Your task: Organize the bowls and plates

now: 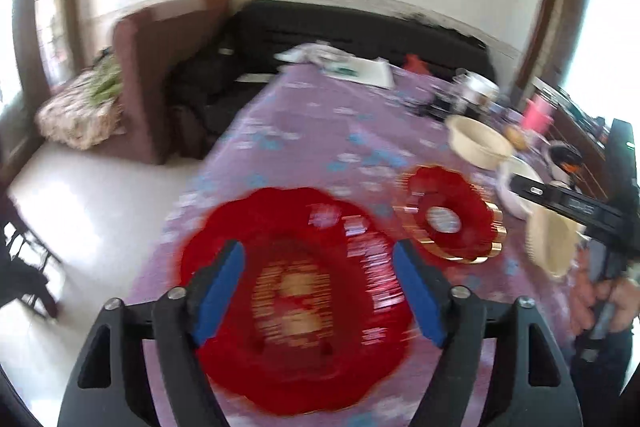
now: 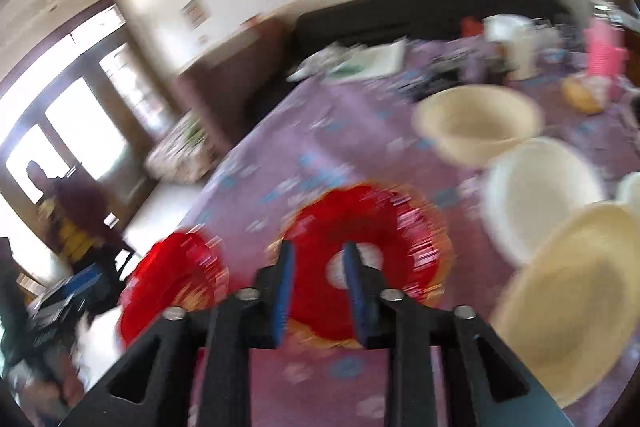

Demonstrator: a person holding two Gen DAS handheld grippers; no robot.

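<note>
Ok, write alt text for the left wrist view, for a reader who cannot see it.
The open left claw hangs over a large scalloped red plastic plate on a purple flowered tablecloth, gripping nothing. To its right lie a smaller gold-rimmed red plate and cream bowls, with the black right claw entering from the edge; the picture is motion-blurred.

Both rigs look the same: left hand-held gripper (image 1: 318,291) and right hand-held gripper (image 2: 318,291) are black plastic with blue pads (image 1: 218,301), silver screws (image 1: 177,293), triangular cutouts.
</note>
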